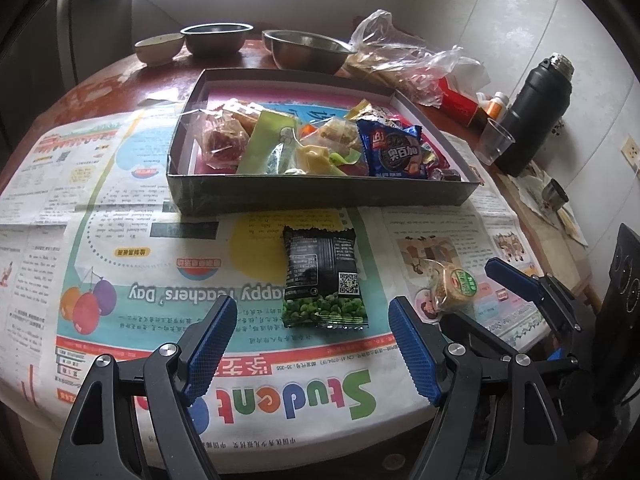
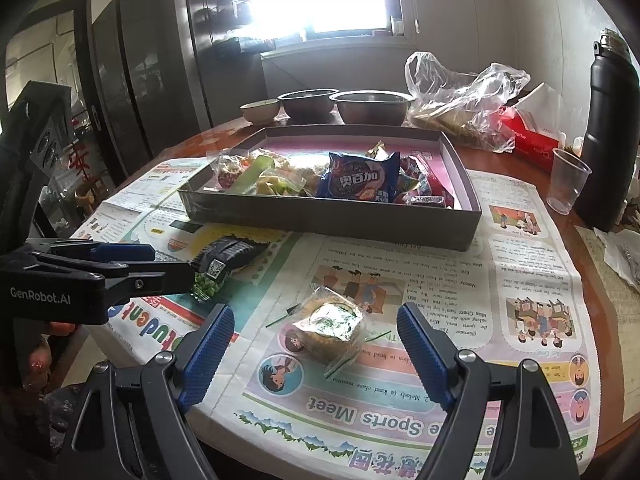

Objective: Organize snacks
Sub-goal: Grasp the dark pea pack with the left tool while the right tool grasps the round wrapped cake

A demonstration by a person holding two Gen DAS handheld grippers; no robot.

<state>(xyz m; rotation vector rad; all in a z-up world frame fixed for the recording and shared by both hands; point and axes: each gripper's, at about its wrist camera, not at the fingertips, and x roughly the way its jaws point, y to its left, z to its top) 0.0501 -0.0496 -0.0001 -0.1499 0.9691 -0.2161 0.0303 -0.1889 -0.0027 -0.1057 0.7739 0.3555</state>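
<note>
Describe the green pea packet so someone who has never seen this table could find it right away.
Start at the shallow grey box of mixed snacks on the newspaper. In front of its near wall lies the green pea packet, flat and alone. Unlike the round clear-wrapped cake beside it, it is rectangular, black above, with green peas below.

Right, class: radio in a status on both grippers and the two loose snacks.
Left gripper open, over green pea packet. Right gripper open, over round wrapped cake. Both snacks outside box. Nothing in the way.
</note>
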